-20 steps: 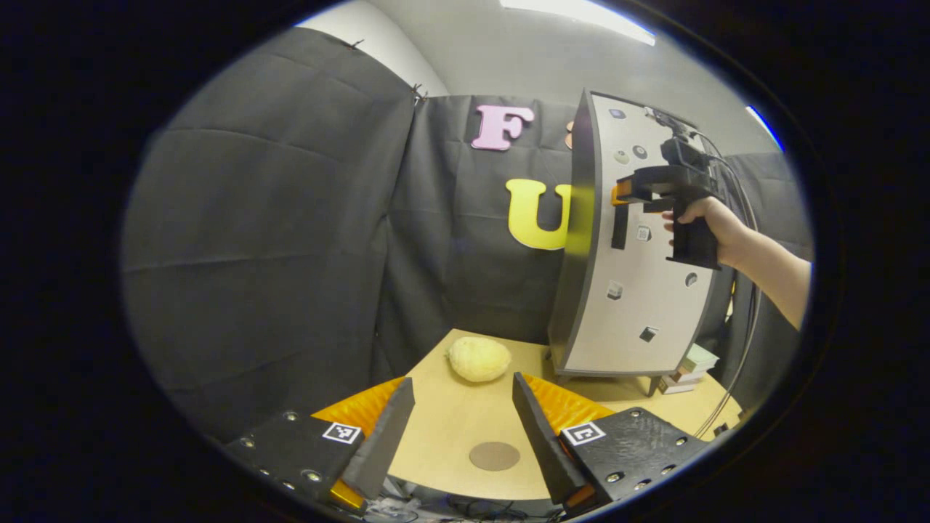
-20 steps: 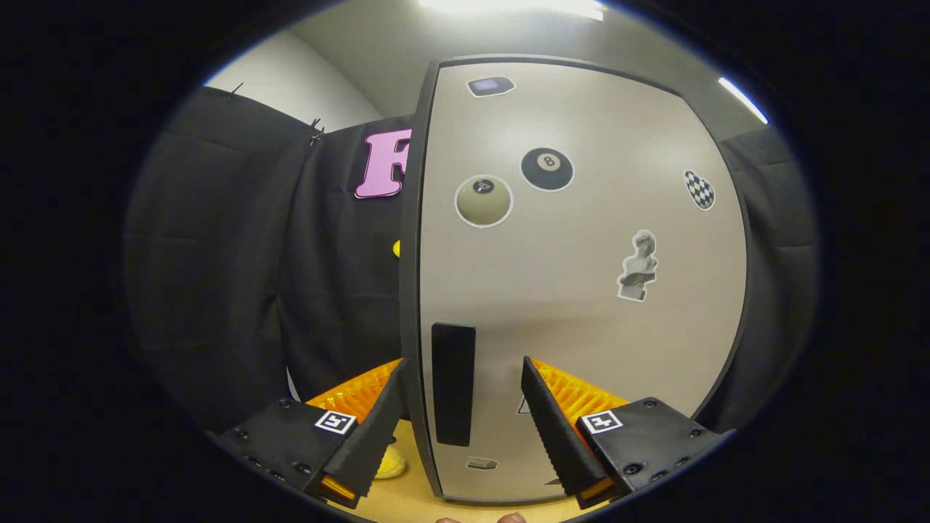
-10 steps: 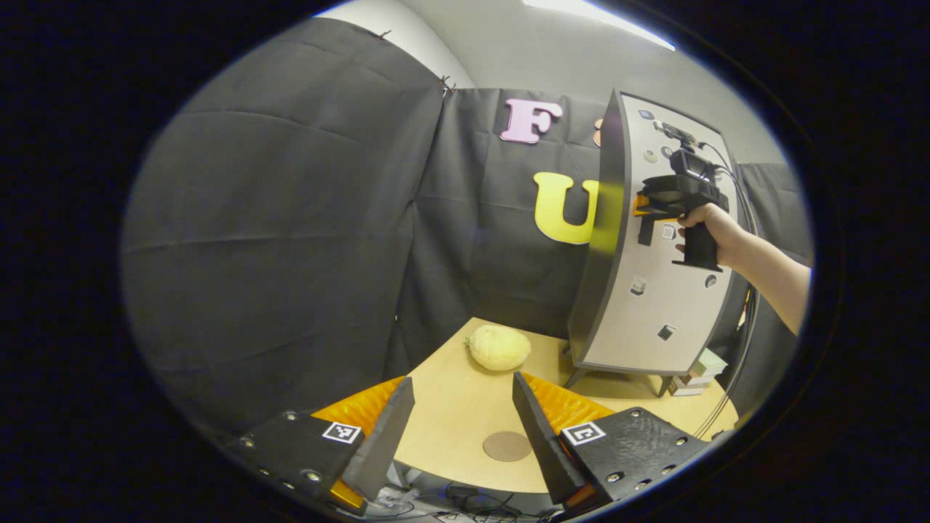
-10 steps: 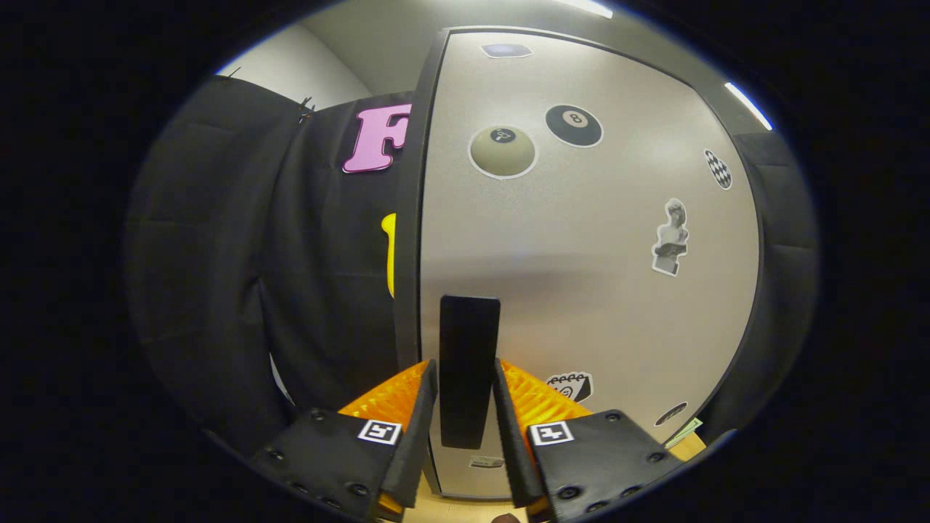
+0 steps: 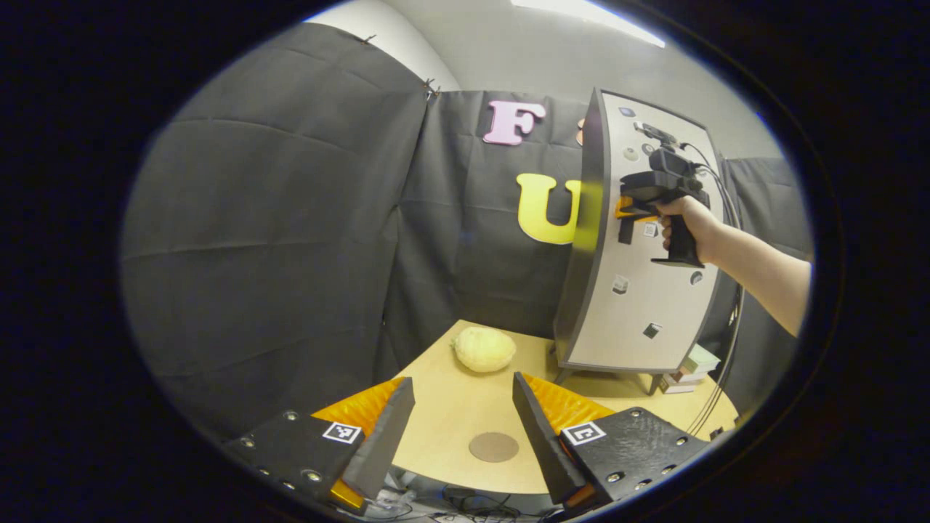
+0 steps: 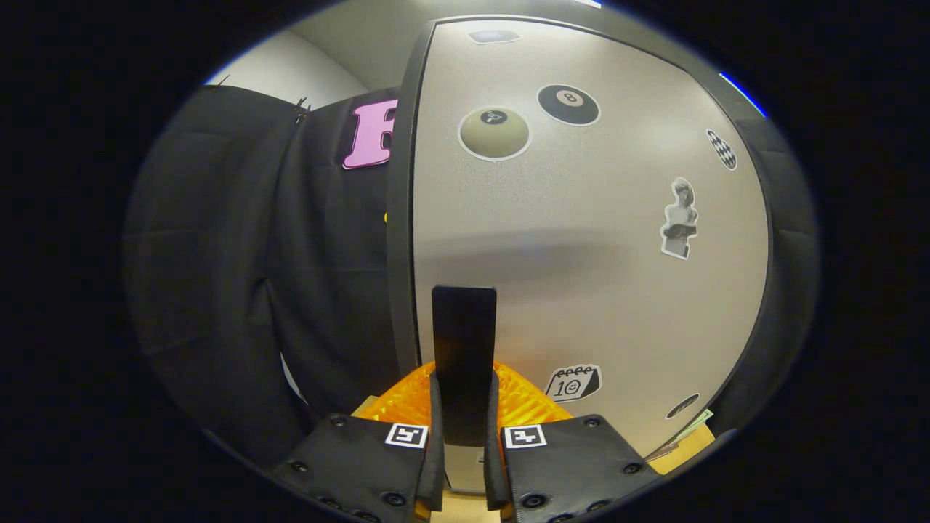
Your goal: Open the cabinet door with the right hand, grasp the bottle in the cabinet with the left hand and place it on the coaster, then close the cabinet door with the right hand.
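Hand-held gripper on my right (image 6: 463, 465) is clamped on the cabinet door's (image 6: 581, 240) black handle (image 6: 463, 349), both fingers pressing its sides. Stiff and slim, that handle should pull without slipping. My left hand-held gripper (image 5: 458, 428) hangs apart above the worktop (image 5: 450, 407) and coaster (image 5: 494, 447).

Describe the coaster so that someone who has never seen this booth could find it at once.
Start at the tall grey cabinet standing on the light wooden table. Come toward the table's near edge, between the left gripper's open fingers: the coaster is the flat brown disc there. The only other loose thing nearby, a pale yellow lumpy object, is rounded and sits farther back.
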